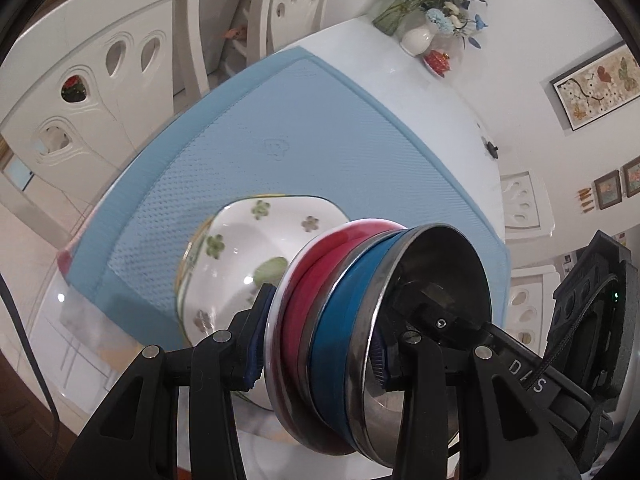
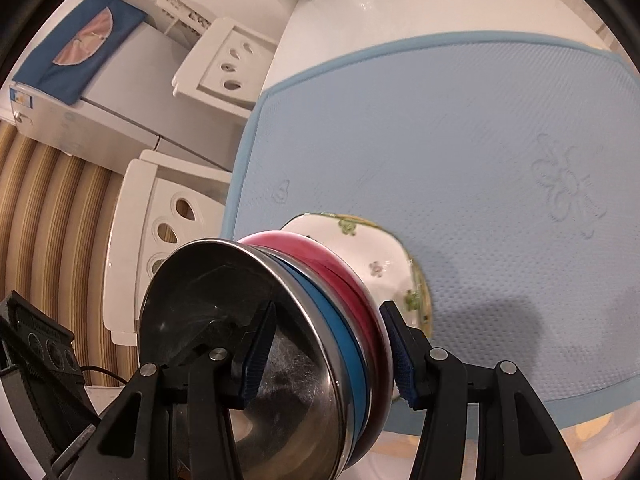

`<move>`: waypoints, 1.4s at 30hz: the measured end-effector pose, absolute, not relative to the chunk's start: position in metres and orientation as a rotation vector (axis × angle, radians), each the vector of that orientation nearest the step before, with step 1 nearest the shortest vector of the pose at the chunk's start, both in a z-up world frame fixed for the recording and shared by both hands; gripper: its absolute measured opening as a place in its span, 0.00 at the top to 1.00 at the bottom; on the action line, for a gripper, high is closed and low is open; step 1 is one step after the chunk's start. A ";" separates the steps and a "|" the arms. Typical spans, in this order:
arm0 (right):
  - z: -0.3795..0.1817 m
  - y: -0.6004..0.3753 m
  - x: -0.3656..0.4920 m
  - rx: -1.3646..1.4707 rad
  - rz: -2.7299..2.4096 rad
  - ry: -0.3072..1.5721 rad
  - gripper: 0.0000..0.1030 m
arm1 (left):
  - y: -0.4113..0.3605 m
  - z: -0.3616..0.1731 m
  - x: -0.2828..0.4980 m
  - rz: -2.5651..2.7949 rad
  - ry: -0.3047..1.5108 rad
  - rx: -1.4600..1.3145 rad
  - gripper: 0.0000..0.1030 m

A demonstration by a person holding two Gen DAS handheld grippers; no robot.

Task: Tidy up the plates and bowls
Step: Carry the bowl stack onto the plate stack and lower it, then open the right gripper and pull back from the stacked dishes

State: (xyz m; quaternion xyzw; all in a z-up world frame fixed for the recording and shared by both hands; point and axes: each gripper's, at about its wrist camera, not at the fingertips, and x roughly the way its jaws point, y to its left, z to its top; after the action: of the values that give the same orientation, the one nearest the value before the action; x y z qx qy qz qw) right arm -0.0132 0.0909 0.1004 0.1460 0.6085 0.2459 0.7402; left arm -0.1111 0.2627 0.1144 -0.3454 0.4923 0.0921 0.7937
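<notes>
The white counter [image 1: 448,92] carries a blue mat [image 2: 460,128] that is bare over most of its width, its far edge close to the counter's rim by the white chairs [image 1: 100,76]. Above the mat's near part hangs a nested stack of bowls [image 1: 340,308]: steel, blue, red, then a flowered white bowl [image 1: 240,256]. The left tongs [image 1: 316,348] and right tongs [image 2: 328,356] each pinch the stack's rims from opposite sides. Its underside is hidden; the floral bowl is blurred
</notes>
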 end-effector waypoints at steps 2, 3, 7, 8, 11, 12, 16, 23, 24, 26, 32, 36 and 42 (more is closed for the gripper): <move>0.097 0.097 -0.013 0.314 0.531 1.340 0.49 | 0.270 0.108 -0.110 0.188 1.075 -0.742 0.64; 0.096 0.099 -0.013 0.312 0.526 1.342 0.49 | 0.271 0.106 -0.109 0.184 1.080 -0.741 0.64; 0.088 0.109 -0.010 0.296 0.497 1.355 0.49 | 0.278 0.092 -0.104 0.162 1.115 -0.756 0.64; 0.084 0.111 -0.009 0.294 0.488 1.363 0.49 | 0.281 0.090 -0.104 0.158 1.124 -0.756 0.64; 0.075 0.113 -0.008 0.304 0.465 1.384 0.49 | 0.283 0.082 -0.102 0.148 1.148 -0.746 0.64; 0.072 0.112 -0.008 0.307 0.460 1.389 0.49 | 0.283 0.080 -0.102 0.144 1.152 -0.742 0.64; 0.064 0.112 -0.009 0.318 0.425 1.411 0.49 | 0.287 0.073 -0.098 0.132 1.172 -0.745 0.64; 0.060 0.112 -0.011 0.322 0.420 1.434 0.49 | 0.288 0.075 -0.092 0.067 1.172 -0.692 0.63; 0.062 0.111 -0.012 0.313 0.424 1.432 0.49 | 0.289 0.076 -0.092 0.059 1.170 -0.692 0.63; 0.069 0.107 -0.016 0.293 0.430 1.413 0.49 | 0.294 0.083 -0.097 0.041 1.140 -0.682 0.63; 0.122 0.098 -0.035 0.121 0.398 1.232 0.48 | 0.290 0.122 -0.111 0.022 1.050 -0.475 0.61; 0.174 0.104 -0.065 -0.109 0.312 1.002 0.35 | 0.271 0.165 -0.125 0.071 0.923 -0.206 0.50; 0.226 0.114 -0.109 -0.308 0.132 0.723 0.06 | 0.267 0.209 -0.131 0.117 0.767 -0.064 0.23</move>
State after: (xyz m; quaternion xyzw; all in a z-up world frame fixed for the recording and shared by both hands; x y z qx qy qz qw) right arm -0.1093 0.1144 0.2260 -0.1500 0.3519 0.0641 0.9217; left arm -0.1315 0.2669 0.2093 -0.0310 0.3740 0.0570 0.9252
